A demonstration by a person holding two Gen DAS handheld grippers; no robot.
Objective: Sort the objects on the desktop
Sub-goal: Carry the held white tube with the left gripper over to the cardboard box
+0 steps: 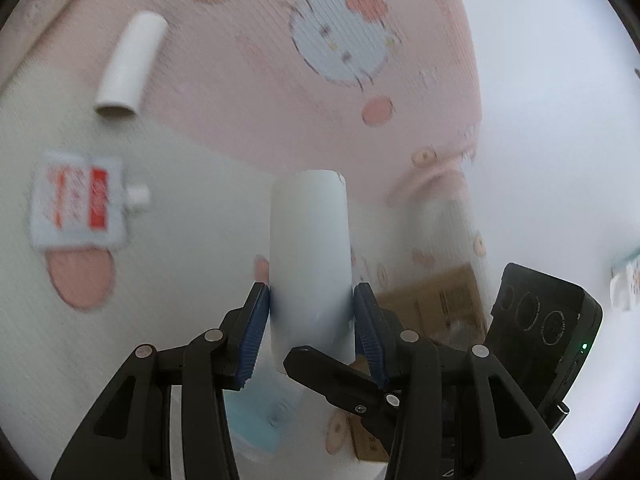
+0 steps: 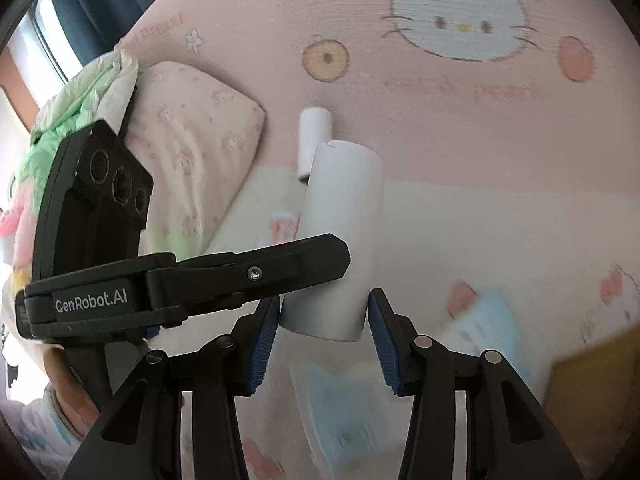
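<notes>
Evidently the white paper tube is off the bed and in the air, caught between both tools at once. The left gripper has its jaws clenched on the tube's lower part, a blue pad pressed flat against each side. The right gripper grasps the same tube near its close end, one pad plainly on the wall and the other right at it, so this looks like a grip too, though a lighter one. Each tool's finger crosses in front of the tube in the other's view, so the two grips sit close together and crosswise. The tube looks like a hollow, thin-walled core, open at both ends, with a small nick in the far rim. I judge it very light and stiff along its length, but easy to dent or flatten if squeezed across the middle. Its smooth, matte wall should not slip much on ribbed pads. The best hold is probably across the round body a little in from an end, with only modest pressure. One gripper alone should carry it, and two pulling against each other could crease it. A second white tube lies on the pink cartoon bedsheet, well apart from a red-printed sachet nearer the camera.
</notes>
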